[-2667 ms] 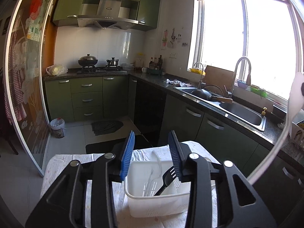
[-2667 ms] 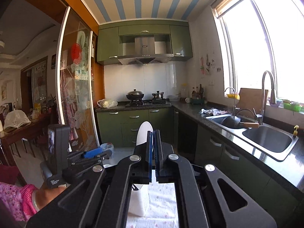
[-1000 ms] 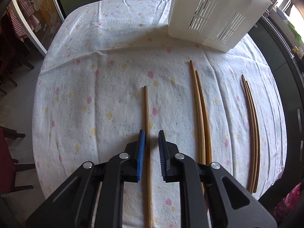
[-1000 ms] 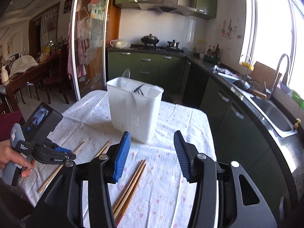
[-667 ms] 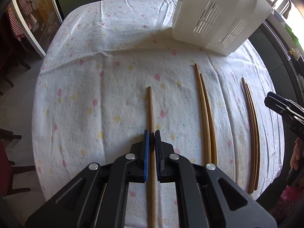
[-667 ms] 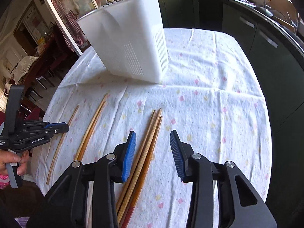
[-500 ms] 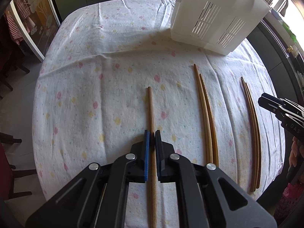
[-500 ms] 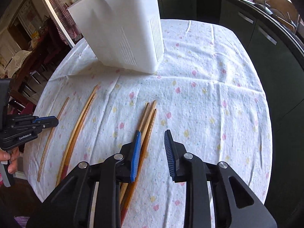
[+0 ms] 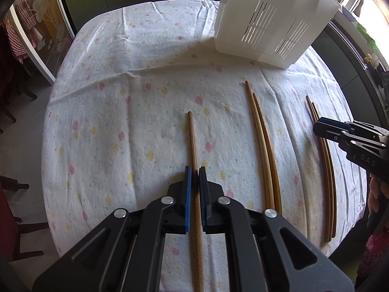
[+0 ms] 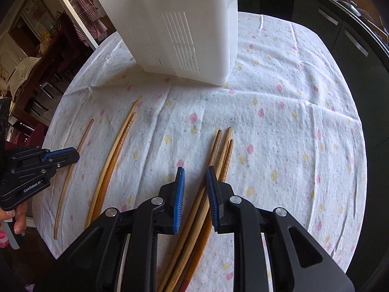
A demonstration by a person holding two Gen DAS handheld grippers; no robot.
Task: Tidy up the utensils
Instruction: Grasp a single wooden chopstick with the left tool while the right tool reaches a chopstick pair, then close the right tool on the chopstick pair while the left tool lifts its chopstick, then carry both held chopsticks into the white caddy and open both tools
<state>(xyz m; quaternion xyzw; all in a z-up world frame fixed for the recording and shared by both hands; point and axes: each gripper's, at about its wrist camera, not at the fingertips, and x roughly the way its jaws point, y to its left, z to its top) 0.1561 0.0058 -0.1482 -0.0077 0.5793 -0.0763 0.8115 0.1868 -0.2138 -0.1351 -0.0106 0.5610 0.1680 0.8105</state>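
Note:
My left gripper point(image 9: 194, 170) is shut on a single wooden chopstick point(image 9: 192, 136) lying on the flowered tablecloth point(image 9: 121, 97). It also shows in the right wrist view point(image 10: 73, 155), with that chopstick point(image 10: 83, 136) beside it. My right gripper point(image 10: 195, 170) is open, its jaws straddling a bundle of three chopsticks point(image 10: 218, 150). That gripper point(image 9: 323, 127) and the bundle point(image 9: 328, 165) appear at the right of the left wrist view. A pair of chopsticks point(image 9: 261, 136) lies between the two groups point(image 10: 116, 146). A white slotted utensil basket point(image 9: 269, 17) stands at the far side point(image 10: 175, 24).
The round table's edge drops off close behind both grippers. Dark green cabinets point(image 10: 340, 12) run along the right. A glass sliding door point(image 9: 36, 36) and chairs point(image 10: 43, 87) stand to the left.
My left gripper closed on the single chopstick and holds still. My right gripper came down over the three-chopstick bundle and its jaws narrowed around it.

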